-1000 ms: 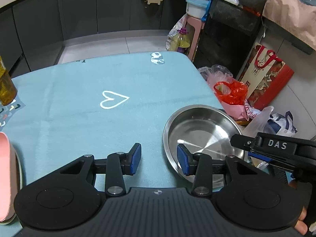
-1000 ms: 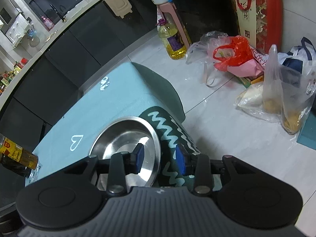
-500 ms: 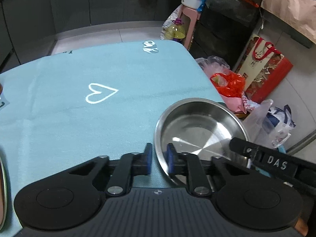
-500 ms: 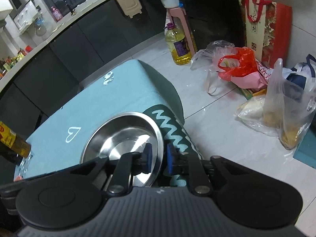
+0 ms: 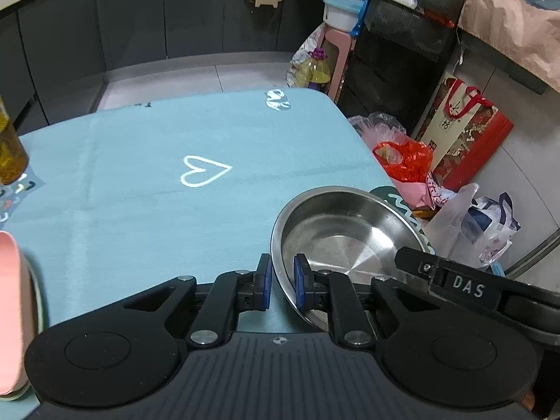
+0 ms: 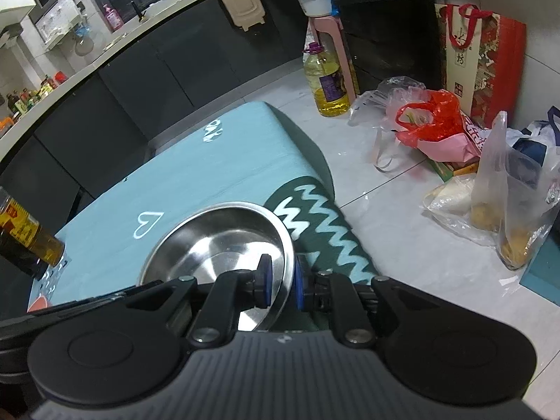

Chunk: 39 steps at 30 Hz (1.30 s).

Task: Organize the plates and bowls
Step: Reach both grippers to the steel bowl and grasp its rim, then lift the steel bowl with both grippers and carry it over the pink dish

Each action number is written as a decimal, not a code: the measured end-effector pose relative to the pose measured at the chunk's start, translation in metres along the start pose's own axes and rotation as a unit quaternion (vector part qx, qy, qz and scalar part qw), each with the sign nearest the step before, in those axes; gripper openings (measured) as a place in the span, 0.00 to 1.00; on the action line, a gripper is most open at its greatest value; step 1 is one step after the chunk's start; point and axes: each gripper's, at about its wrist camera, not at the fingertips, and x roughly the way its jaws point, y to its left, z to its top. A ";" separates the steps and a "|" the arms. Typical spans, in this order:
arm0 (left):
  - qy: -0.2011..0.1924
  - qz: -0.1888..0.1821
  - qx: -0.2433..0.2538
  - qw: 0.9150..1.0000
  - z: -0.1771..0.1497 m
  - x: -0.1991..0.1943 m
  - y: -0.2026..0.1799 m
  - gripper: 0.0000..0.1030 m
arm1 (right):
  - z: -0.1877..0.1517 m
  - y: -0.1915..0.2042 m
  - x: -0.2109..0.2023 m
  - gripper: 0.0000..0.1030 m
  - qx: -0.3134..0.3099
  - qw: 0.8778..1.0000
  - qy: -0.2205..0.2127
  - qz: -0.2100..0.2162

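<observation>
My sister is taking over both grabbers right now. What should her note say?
Left gripper: shut on the near-left rim of the steel bowl.
Right gripper: shut on the same bowl's right rim.
The bowl is empty and sits at the table's right edge, over the blue cloth.
A pink dish waits at the far left, mostly out of view.
Done: both grips on the bowl. Left: carry it to the other dishes and stack it, probably beside the pink one.

Light-blue tablecloth [image 5: 147, 182] with white heart outline [image 5: 204, 175]; dark-green, pale-zigzag border [image 6: 315, 224] at four o'clock of silver steel bowl [image 6: 217, 241].
</observation>
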 end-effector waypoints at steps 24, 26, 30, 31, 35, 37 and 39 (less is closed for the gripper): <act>-0.057 0.033 -0.104 0.992 -0.017 -0.079 0.100 0.12 | -0.016 0.132 -0.021 0.03 -0.153 0.987 0.035 -0.032; -0.057 0.036 -0.109 0.992 -0.020 -0.084 0.107 0.13 | -0.016 0.138 -0.023 0.03 -0.160 0.986 0.032 -0.027; -0.065 0.032 -0.119 0.990 -0.026 -0.095 0.118 0.13 | -0.015 0.153 -0.030 0.03 -0.173 0.985 0.019 -0.019; -0.066 0.033 -0.122 0.990 -0.027 -0.098 0.121 0.13 | -0.015 0.157 -0.032 0.03 -0.176 0.984 0.017 -0.017; -0.072 0.035 -0.134 0.988 -0.033 -0.109 0.133 0.13 | -0.022 0.175 -0.039 0.04 -0.196 0.980 0.010 -0.012; -0.074 0.040 -0.140 0.987 -0.037 -0.115 0.139 0.13 | -0.028 0.182 -0.042 0.05 -0.206 0.979 0.009 -0.007; -0.078 0.043 -0.145 0.985 -0.041 -0.122 0.145 0.13 | -0.032 0.190 -0.044 0.05 -0.212 0.977 0.012 -0.005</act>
